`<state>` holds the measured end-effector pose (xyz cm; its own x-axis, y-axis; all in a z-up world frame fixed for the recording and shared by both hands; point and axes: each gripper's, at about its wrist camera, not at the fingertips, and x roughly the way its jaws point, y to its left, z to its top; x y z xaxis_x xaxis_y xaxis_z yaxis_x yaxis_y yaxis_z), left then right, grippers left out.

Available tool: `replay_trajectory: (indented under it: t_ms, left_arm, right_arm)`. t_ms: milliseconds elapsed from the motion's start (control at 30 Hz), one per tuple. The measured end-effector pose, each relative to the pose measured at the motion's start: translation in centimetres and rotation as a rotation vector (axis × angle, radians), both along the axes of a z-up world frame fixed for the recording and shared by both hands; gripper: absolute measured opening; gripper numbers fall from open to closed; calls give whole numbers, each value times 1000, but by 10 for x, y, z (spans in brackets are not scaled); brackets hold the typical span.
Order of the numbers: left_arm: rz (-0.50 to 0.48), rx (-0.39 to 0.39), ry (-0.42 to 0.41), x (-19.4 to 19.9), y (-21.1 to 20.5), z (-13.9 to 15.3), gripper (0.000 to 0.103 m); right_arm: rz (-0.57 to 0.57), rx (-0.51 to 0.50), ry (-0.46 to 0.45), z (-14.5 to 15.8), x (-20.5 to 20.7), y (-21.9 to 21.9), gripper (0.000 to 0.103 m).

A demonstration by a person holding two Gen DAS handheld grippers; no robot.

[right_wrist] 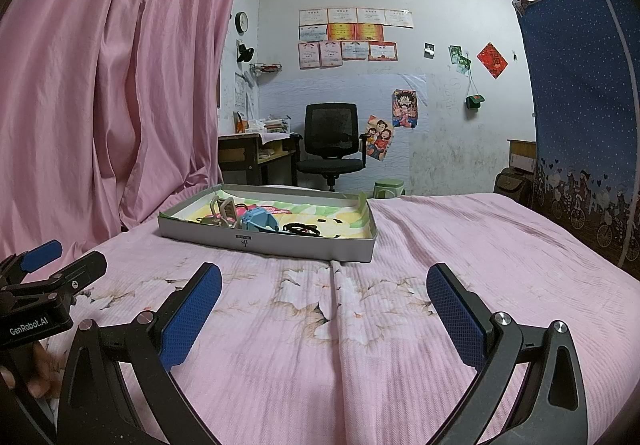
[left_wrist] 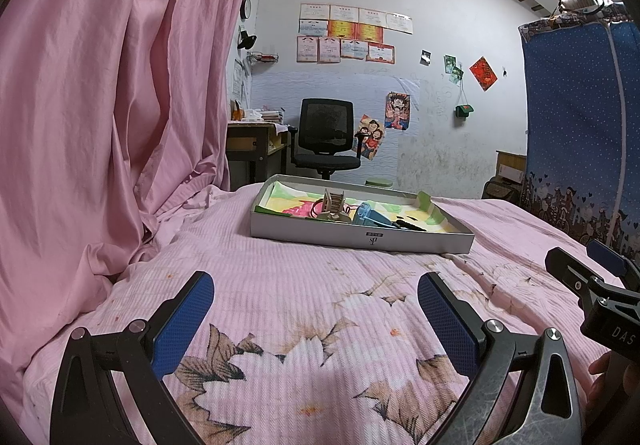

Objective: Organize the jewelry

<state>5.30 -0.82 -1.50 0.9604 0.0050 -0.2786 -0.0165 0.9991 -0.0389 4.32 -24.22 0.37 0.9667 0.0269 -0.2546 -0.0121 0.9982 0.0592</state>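
Left claw (left_wrist: 316, 319): jaws spread wide, nothing between the blue textured pads (left_wrist: 188, 319). It hovers low over the pink ribbed bedspread with a faded floral print (left_wrist: 304, 285). In the right wrist view the left claw appears at the left edge, w/ part of a hand (right_wrist: 38, 373) behind it.

Right claw (right_wrist: 324, 311): jaws also wide apart, holding nothing, blue pads (right_wrist: 456, 315) bare. It hovers over the same bedspread, near the left claw, approx. side by side. In the left wrist view it shows at the right edge.

Task items: all sit in the shallow grey cardboard box tray w/ colourful paper lining (left_wrist: 360, 237), which rests on the bed ahead of both claws, well apart from them.
- Beige plastic claw-type hair clip (left_wrist: 332, 201): left-centre of tray.
- Light blue plastic hair clip (right_wrist: 258, 219): just beside the beige one, to its right.
- Black beaded bracelet or hair tie (right_wrist: 300, 230): right of the blue clip; exact type cannot be told.
- Thin rings or cords around the beige clip: too small to identify.

Surroundings: pink hanging curtain (left_wrist: 112, 85) at left, touching the bed; black mesh office chair (left_wrist: 326, 137) beyond the tray; blue dotted fabric wardrobe (right_wrist: 580, 105) at right.
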Motion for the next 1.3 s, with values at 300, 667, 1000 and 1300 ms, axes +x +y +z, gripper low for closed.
replay_trajectory:
  t_ms: [300, 667, 1000, 1300]
  left_arm:
    - [-1, -1, 2, 0, 0, 0, 102]
    - [3, 6, 10, 0, -4, 0, 102]
    - [4, -3, 24, -1, -7, 1, 102]
    - [-1, 1, 26, 1, -6, 1, 102]
  right_arm:
    - [0, 0, 0, 0, 0, 0, 101]
    - [0, -2, -1, 0, 0, 1, 101]
    - [-2, -2, -3, 0, 0, 1, 101]
    - [-1, -1, -1, -1, 0, 1, 101]
